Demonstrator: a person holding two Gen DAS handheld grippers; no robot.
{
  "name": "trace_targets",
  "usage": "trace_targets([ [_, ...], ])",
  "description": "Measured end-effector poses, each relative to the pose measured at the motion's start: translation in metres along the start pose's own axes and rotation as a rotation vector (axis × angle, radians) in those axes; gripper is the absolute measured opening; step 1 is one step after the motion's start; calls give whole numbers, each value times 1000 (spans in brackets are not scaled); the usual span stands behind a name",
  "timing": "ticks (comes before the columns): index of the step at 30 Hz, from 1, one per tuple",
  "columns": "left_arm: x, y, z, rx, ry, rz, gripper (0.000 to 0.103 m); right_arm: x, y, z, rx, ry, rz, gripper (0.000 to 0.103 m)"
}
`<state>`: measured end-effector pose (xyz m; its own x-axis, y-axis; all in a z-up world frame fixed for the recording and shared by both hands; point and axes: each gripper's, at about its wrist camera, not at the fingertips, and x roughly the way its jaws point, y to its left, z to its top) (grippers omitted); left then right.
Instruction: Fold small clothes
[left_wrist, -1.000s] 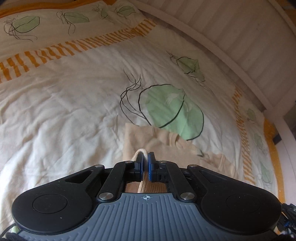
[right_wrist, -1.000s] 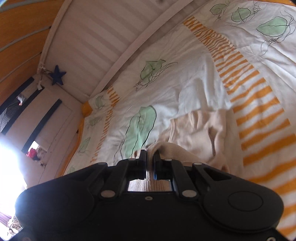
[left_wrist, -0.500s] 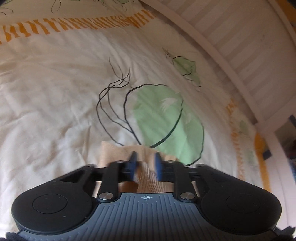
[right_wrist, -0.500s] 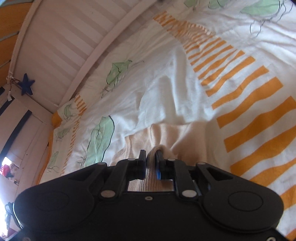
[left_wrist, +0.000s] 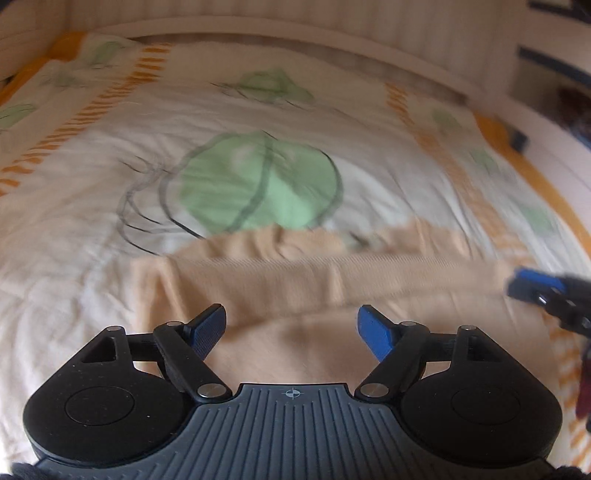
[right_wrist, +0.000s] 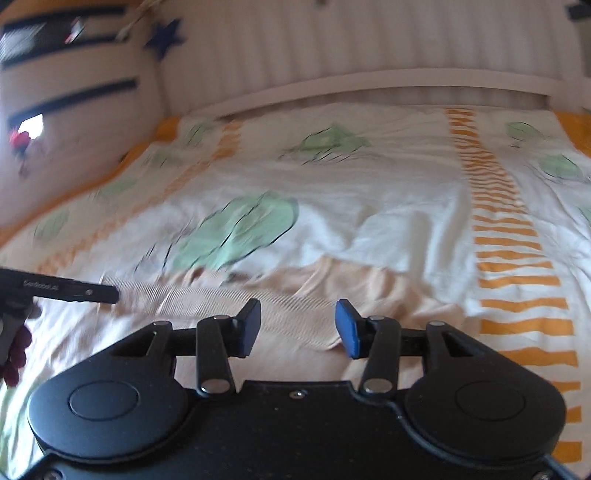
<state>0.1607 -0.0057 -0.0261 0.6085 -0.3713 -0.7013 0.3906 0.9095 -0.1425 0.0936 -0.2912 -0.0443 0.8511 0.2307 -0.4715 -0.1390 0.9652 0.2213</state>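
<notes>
A small beige garment (left_wrist: 295, 284) lies folded over on the bed cover, its ribbed band running across. It also shows in the right wrist view (right_wrist: 325, 291). My left gripper (left_wrist: 291, 325) is open and empty just above the garment's near part. My right gripper (right_wrist: 298, 325) is open and empty over the garment's right part. The right gripper's blue fingertip (left_wrist: 535, 286) shows at the right edge of the left wrist view. The left gripper's finger (right_wrist: 66, 290) shows at the left edge of the right wrist view. Both views are motion-blurred.
The bed cover (right_wrist: 406, 206) is white with green leaf prints and orange stripes. A white bed frame rail (right_wrist: 369, 85) runs along the far side. A wall with a blue star (right_wrist: 164, 35) stands at the far left.
Both grippers were shut on the garment's edge and carried it forward over itself. Now both have opened and let go, and the garment lies on the bed.
</notes>
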Motion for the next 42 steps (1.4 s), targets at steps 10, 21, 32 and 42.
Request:
trace_targets([
  [10, 50, 4, 16, 43, 44, 74, 77, 47, 5, -5, -98, 134, -11, 54],
  [21, 80, 41, 66, -51, 80, 168, 77, 78, -37, 21, 2, 167, -173, 54],
  [32, 2, 46, 24, -148, 104, 117, 79, -2, -72, 1, 302, 117, -157, 59],
  [42, 3, 19, -13, -129, 138, 75, 84, -23, -78, -30, 457, 207, -147, 68],
])
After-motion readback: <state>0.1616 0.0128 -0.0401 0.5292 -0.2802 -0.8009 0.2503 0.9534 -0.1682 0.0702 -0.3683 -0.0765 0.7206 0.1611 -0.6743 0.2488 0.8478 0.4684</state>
